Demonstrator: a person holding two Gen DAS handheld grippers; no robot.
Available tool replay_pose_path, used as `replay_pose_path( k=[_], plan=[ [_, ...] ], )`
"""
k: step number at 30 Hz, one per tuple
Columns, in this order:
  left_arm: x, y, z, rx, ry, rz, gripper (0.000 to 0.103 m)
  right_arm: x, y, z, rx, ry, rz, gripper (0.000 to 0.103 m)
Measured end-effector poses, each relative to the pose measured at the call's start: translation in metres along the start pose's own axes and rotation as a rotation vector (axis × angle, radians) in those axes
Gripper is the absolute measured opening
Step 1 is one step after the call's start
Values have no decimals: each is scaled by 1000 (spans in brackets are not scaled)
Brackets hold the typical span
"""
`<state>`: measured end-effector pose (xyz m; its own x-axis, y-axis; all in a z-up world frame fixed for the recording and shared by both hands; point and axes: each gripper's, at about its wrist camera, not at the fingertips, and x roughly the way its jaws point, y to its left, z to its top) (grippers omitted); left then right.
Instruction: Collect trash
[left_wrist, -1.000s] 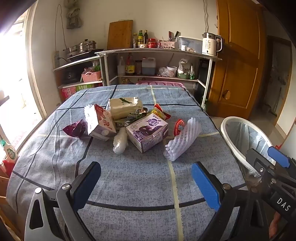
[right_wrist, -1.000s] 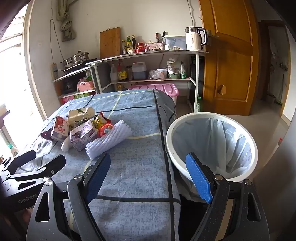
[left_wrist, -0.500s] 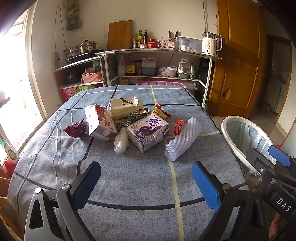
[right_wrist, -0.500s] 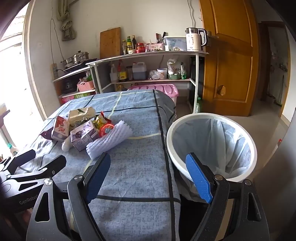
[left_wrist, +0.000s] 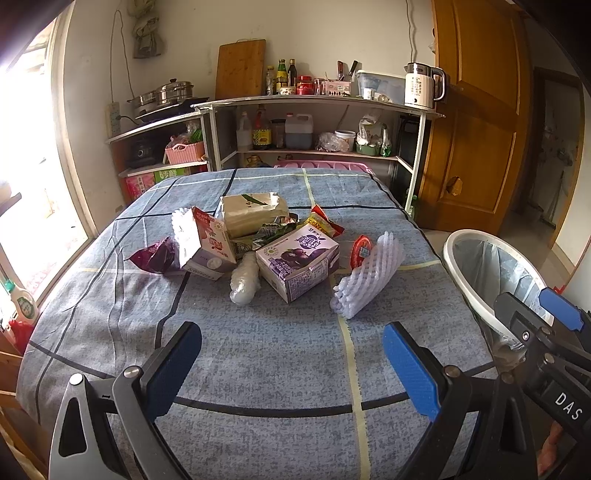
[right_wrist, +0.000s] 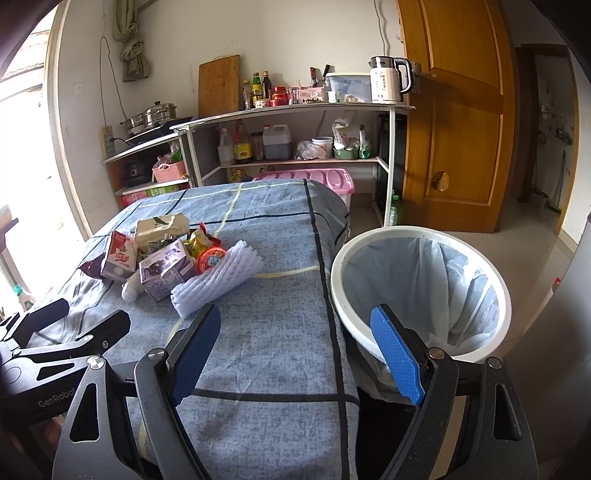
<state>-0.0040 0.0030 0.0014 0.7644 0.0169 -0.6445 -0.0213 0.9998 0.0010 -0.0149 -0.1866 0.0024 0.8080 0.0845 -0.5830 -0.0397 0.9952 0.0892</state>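
A heap of trash lies mid-table: a purple drink carton (left_wrist: 297, 265), a red and white carton (left_wrist: 202, 243), a beige pack (left_wrist: 253, 213), a purple wrapper (left_wrist: 155, 254), a white foam net (left_wrist: 366, 275), a red lid (left_wrist: 361, 250) and a white plastic roll (left_wrist: 244, 278). The heap shows in the right wrist view too, with the purple carton (right_wrist: 166, 267) and foam net (right_wrist: 218, 282). A white bin (right_wrist: 421, 291) with a liner stands off the table's right edge. My left gripper (left_wrist: 291, 363) is open and empty over the near table. My right gripper (right_wrist: 295, 350) is open and empty by the bin.
The table has a blue checked cloth (left_wrist: 258, 350). Metal shelves (left_wrist: 317, 125) with bottles, pots and a kettle (left_wrist: 421, 85) stand behind it. A wooden door (left_wrist: 476, 122) is at the right. A pink tub (right_wrist: 314, 179) sits past the far edge.
Both grippers have barely moved. The trash and the bin stay where they were.
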Motion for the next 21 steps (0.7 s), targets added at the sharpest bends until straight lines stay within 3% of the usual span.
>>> replay_pose_path(
  k=[21],
  plan=[
    [-1, -2, 0, 1, 0, 6, 100, -1, 1, 0, -1, -2, -1, 84]
  ],
)
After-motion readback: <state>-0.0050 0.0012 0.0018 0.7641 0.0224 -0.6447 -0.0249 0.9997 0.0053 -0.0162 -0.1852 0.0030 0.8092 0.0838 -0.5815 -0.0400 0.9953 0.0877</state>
